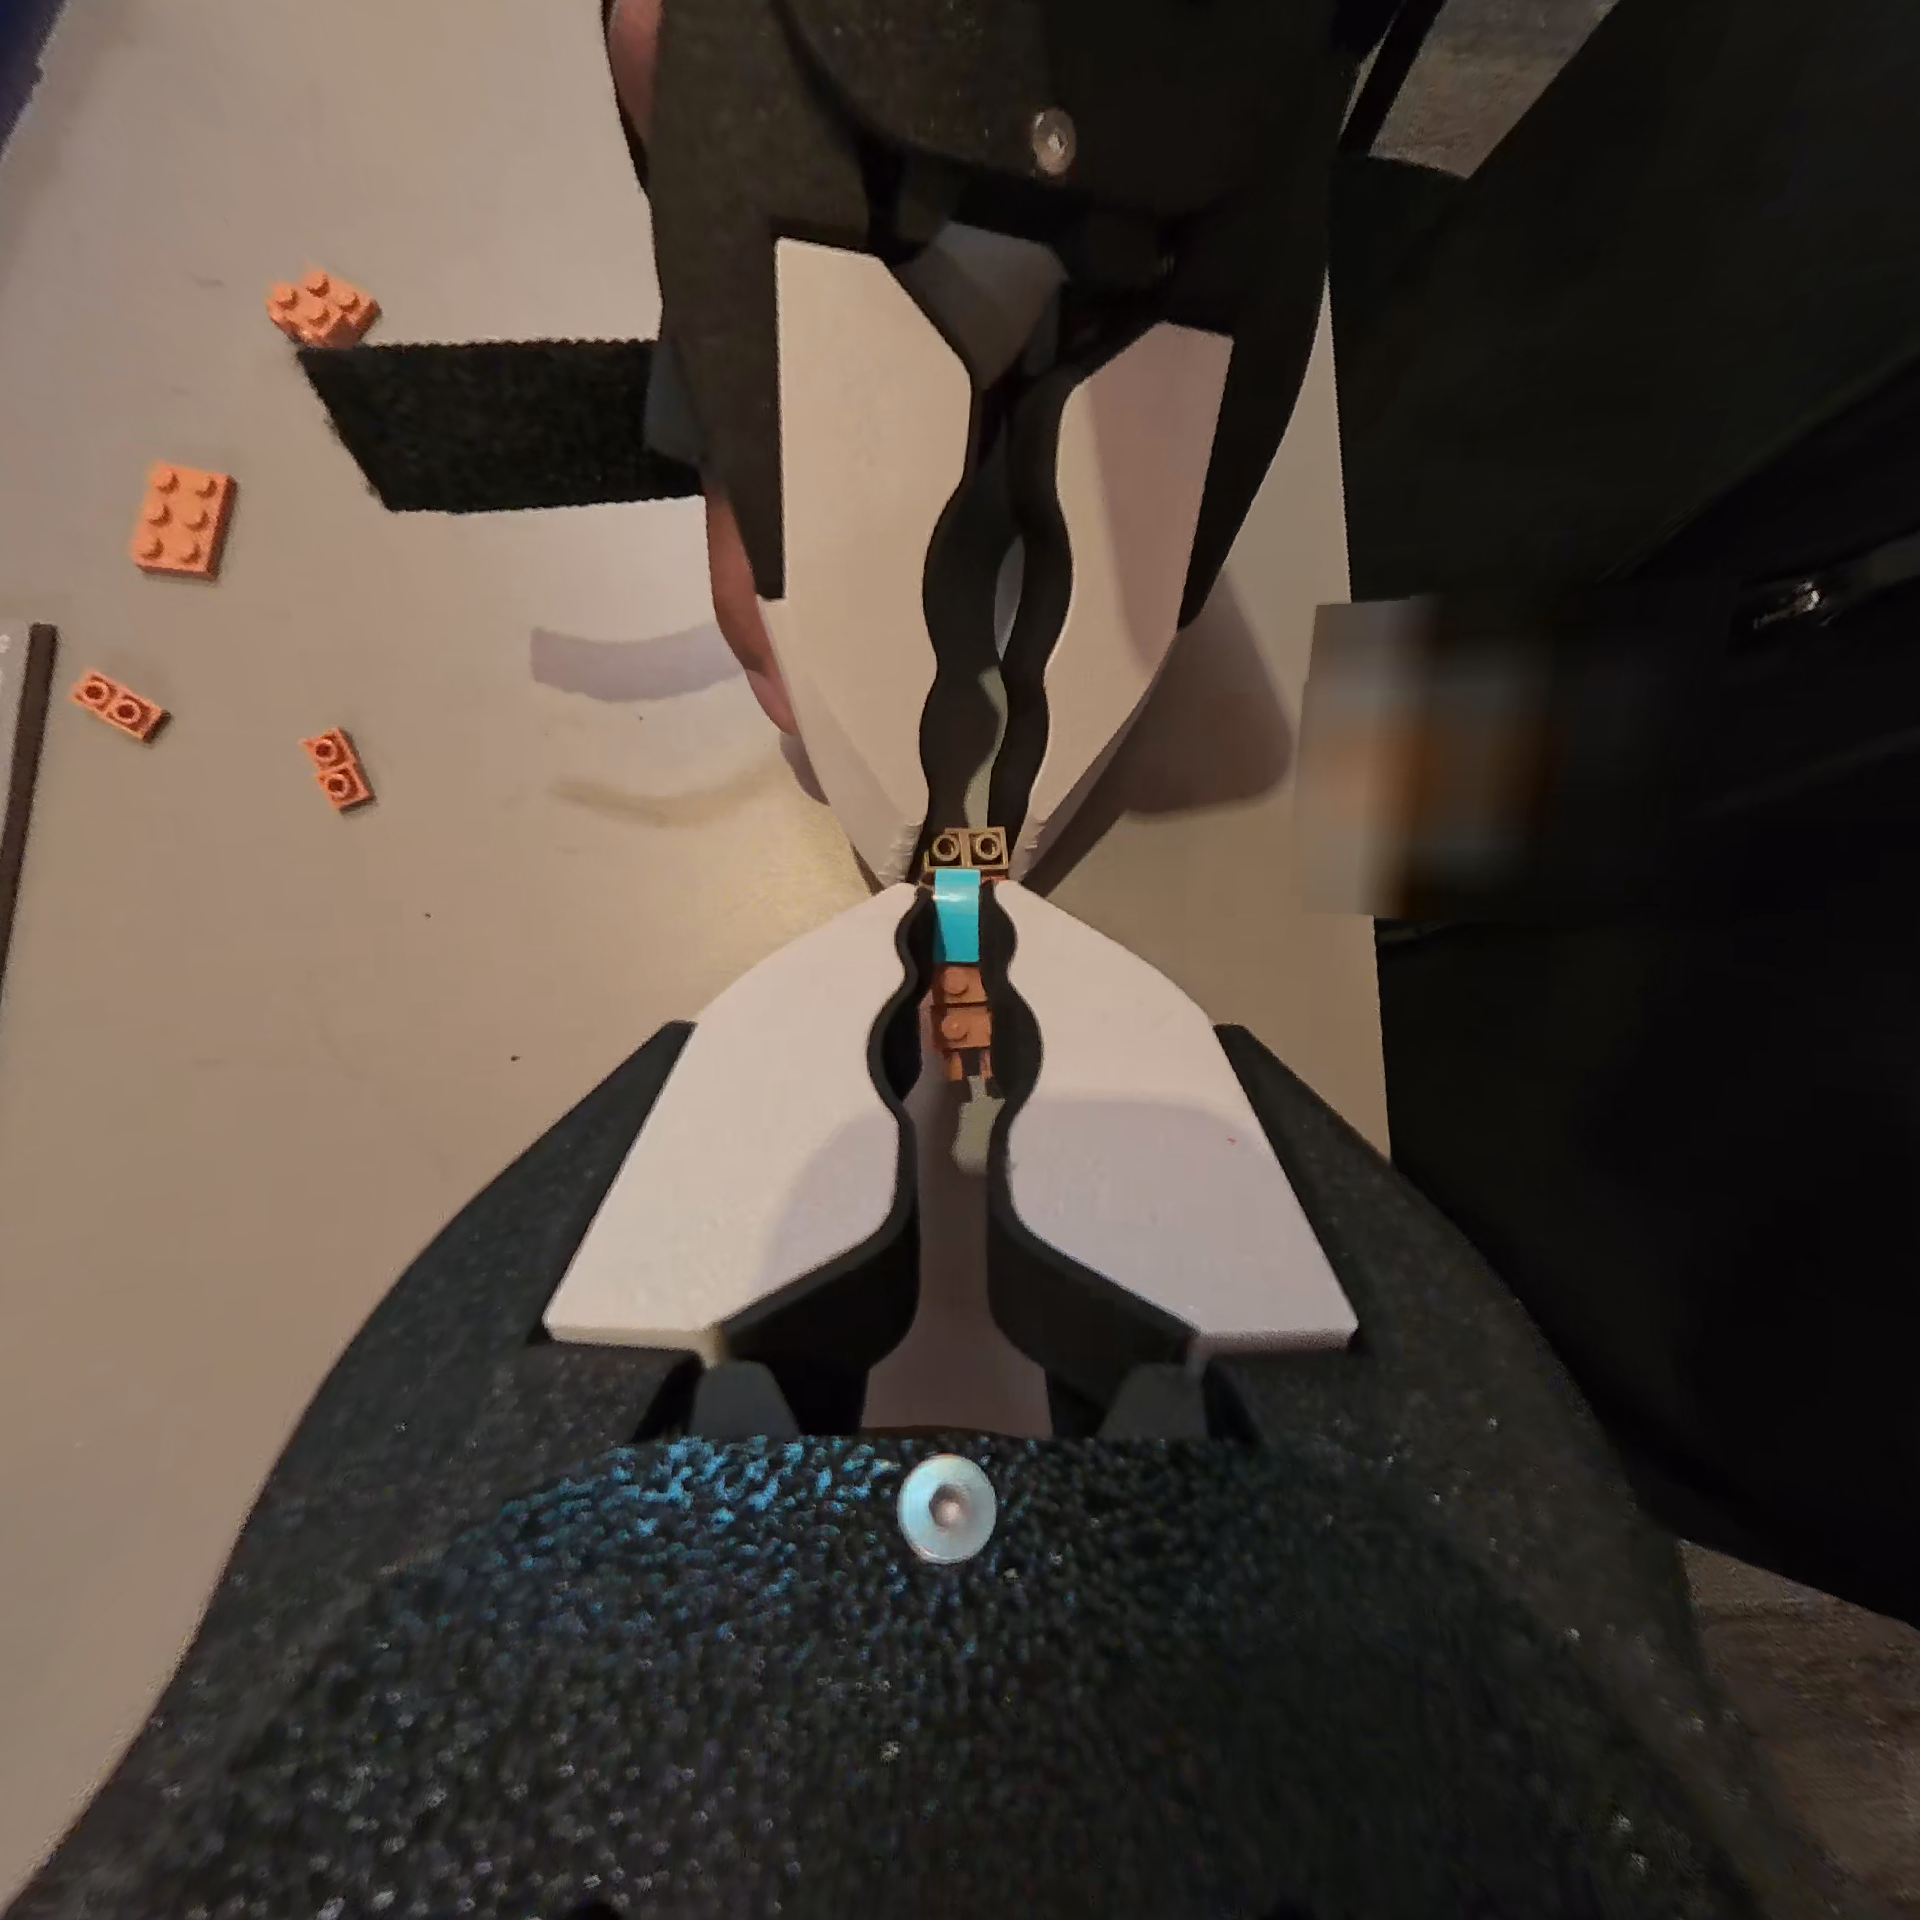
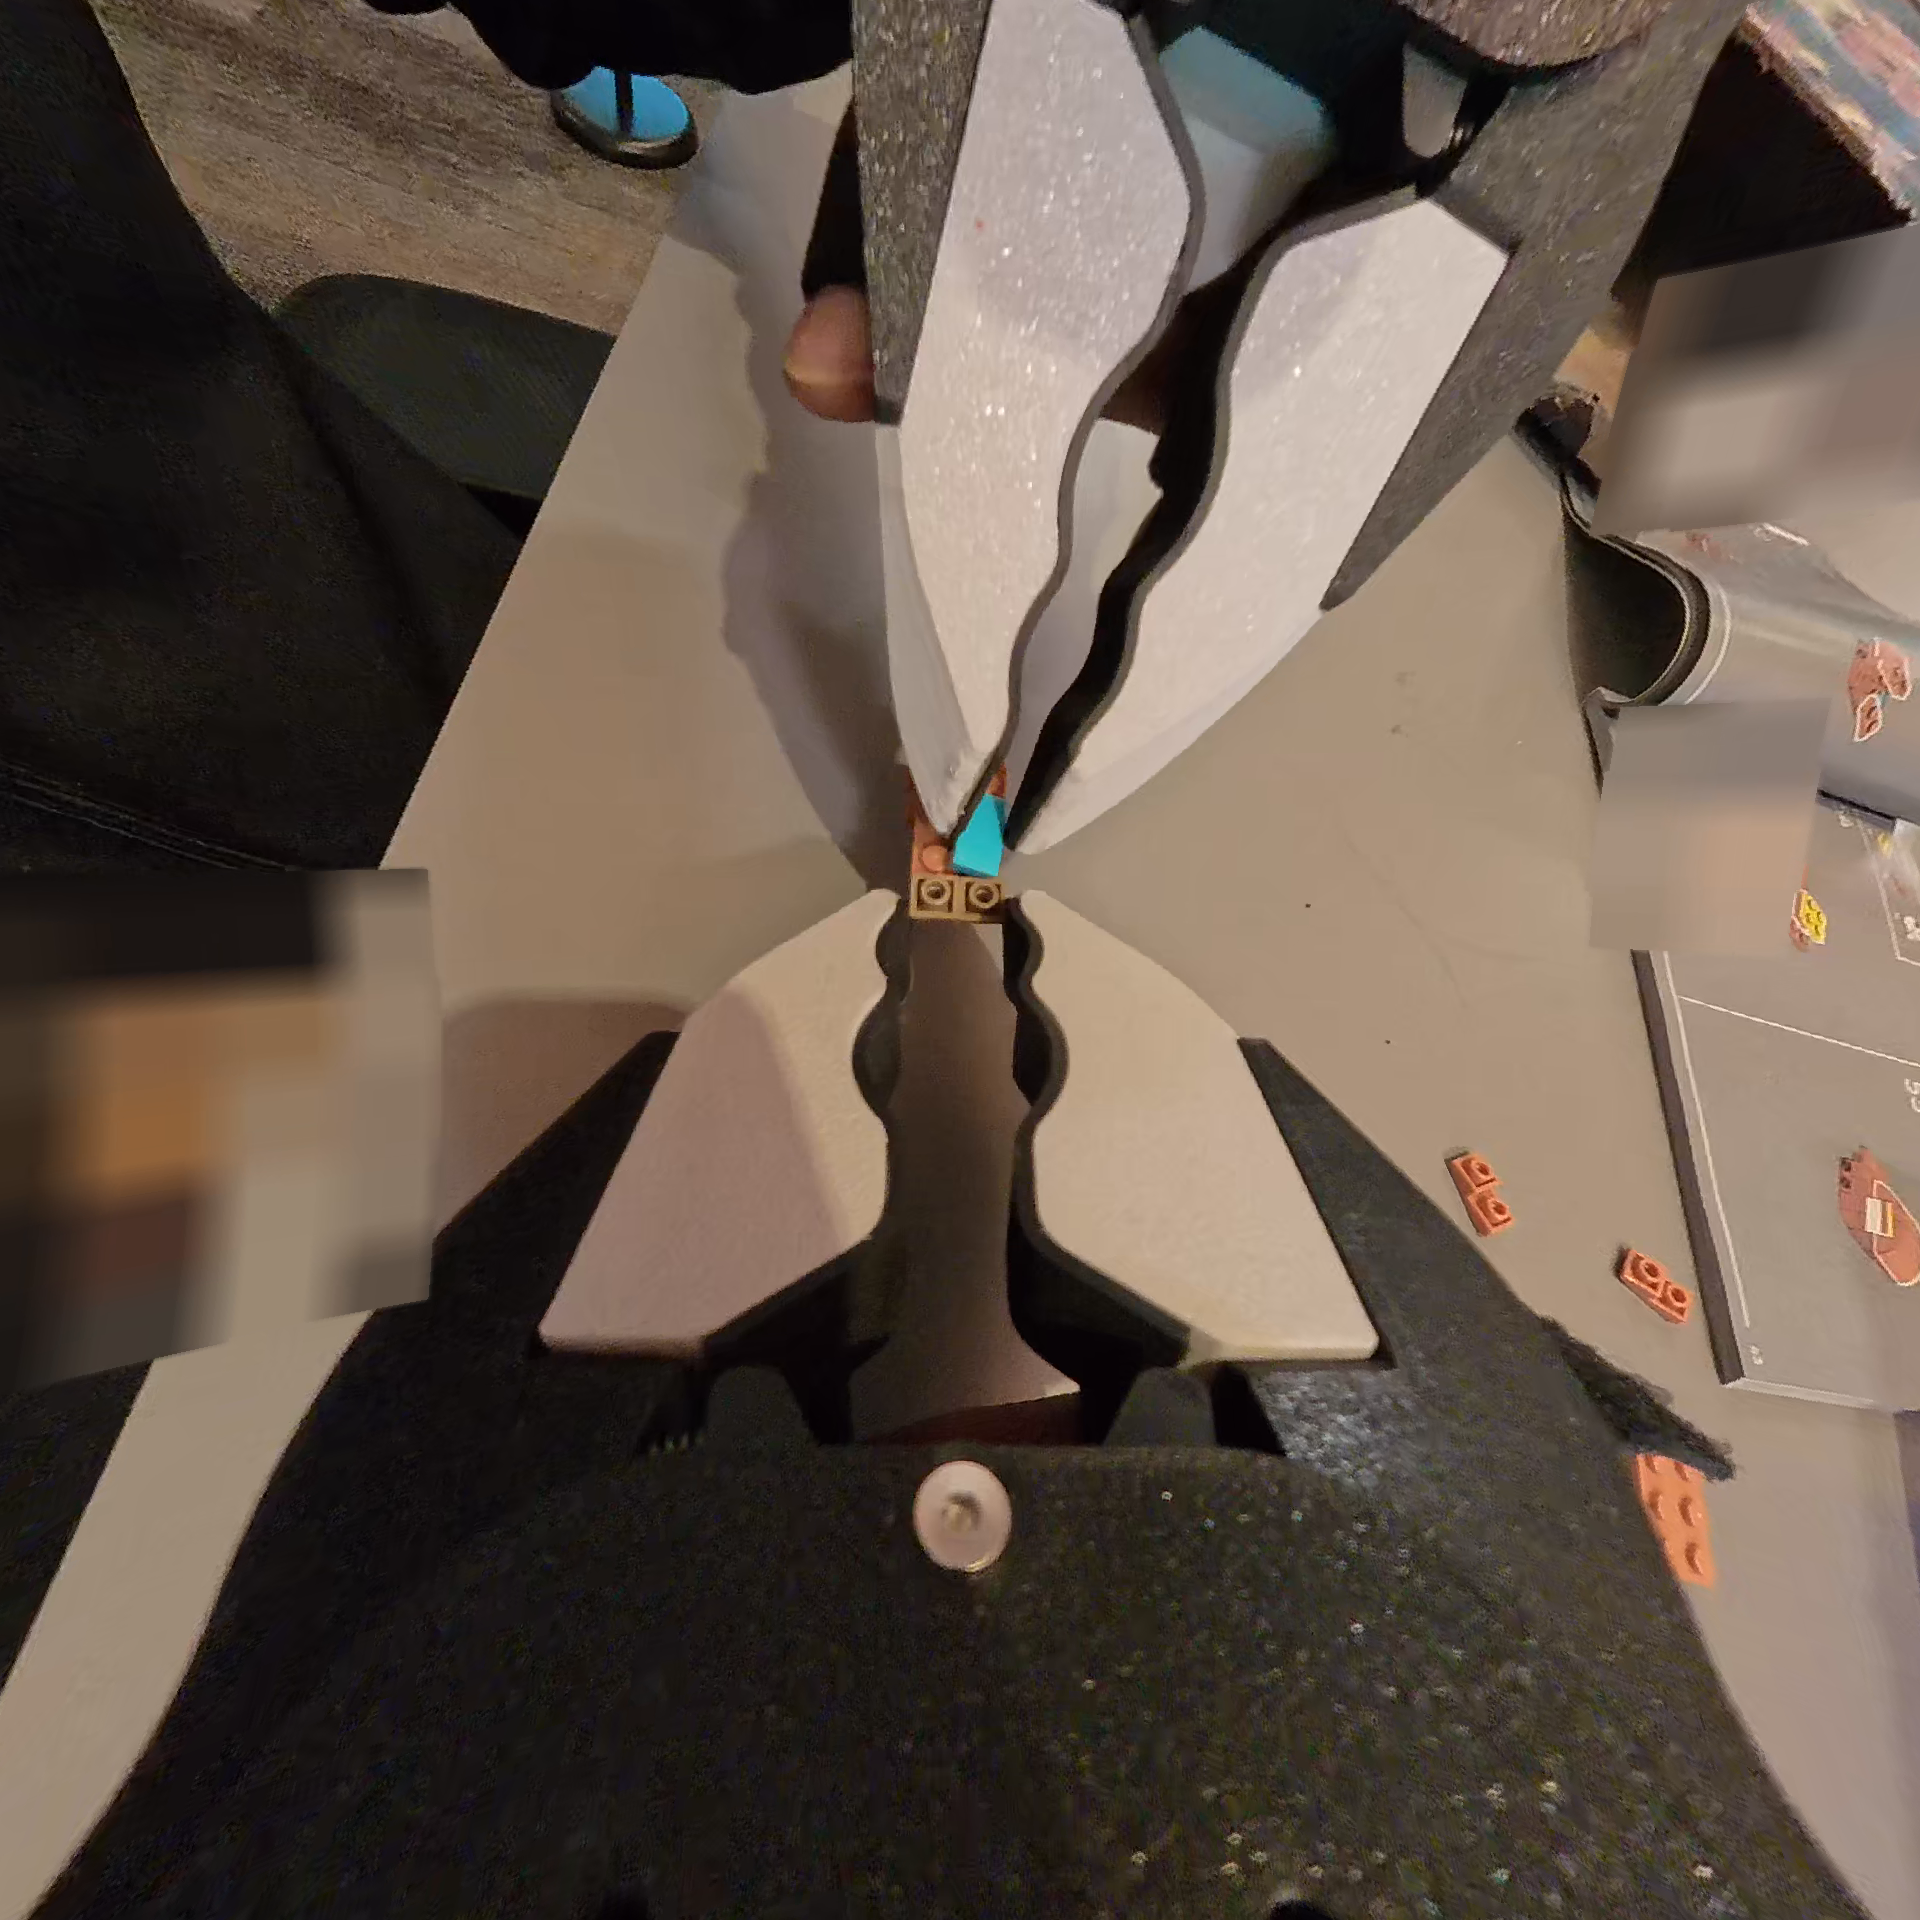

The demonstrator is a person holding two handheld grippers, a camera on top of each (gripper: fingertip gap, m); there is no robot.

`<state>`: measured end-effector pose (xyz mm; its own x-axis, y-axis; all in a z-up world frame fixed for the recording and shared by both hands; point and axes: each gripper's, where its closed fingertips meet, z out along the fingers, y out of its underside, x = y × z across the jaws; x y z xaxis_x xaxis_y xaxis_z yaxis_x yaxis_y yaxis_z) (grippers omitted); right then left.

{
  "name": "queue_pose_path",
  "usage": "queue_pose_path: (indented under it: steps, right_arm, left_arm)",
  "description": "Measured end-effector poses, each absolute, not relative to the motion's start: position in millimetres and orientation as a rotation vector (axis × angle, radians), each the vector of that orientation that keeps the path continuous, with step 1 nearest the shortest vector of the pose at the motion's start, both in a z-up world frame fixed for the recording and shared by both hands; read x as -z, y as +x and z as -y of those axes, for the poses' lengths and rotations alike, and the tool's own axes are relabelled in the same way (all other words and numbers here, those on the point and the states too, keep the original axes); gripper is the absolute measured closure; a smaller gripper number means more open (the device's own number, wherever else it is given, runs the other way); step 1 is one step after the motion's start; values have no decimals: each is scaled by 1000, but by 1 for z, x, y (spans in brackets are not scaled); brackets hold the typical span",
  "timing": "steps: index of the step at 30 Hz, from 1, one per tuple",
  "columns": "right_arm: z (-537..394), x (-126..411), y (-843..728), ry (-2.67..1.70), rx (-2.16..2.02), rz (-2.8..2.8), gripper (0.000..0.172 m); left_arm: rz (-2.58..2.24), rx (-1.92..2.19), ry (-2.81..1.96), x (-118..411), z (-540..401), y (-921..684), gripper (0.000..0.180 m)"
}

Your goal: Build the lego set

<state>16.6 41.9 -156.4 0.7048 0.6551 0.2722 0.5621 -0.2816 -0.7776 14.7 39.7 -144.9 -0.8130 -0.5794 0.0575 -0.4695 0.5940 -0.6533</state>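
Note:
The two grippers meet tip to tip above the grey table [image 1: 312, 987]. My left gripper [image 1: 956, 899] is shut on a small turquoise sloped piece [image 1: 956, 925] that sits on an orange-brown brick assembly [image 1: 961, 1023]; the assembly runs back between its fingers. In the right wrist view the left gripper [image 2: 982, 831] comes in from above, with the turquoise piece [image 2: 982, 840] between its tips. My right gripper [image 2: 956, 914] is shut on the tan two-stud plate [image 2: 956, 896] at the end of the same assembly [image 2: 928, 857]. In the left wrist view the right gripper [image 1: 966, 831] holds the tan plate [image 1: 968, 849].
Loose orange bricks lie on the table at the left: a square one [image 1: 322, 309], a six-stud plate [image 1: 184, 517] and two small plates [image 1: 117, 704] [image 1: 338, 769]. A black rough patch [image 1: 488, 426] lies near them. A grey booklet [image 2: 1787, 1143] lies at the right, and a dark chair [image 2: 208, 520] is at the left. The grippers are tip to tip, or close to it.

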Motion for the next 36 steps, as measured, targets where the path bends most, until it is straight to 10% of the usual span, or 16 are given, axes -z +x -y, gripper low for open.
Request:
queue_pose_path:
  steps: [36]
  right_arm:
    - [-41,156,15,-1951,-131,947,155]
  left_arm:
    - [-2735,1028,-972,147,-43,9,168]
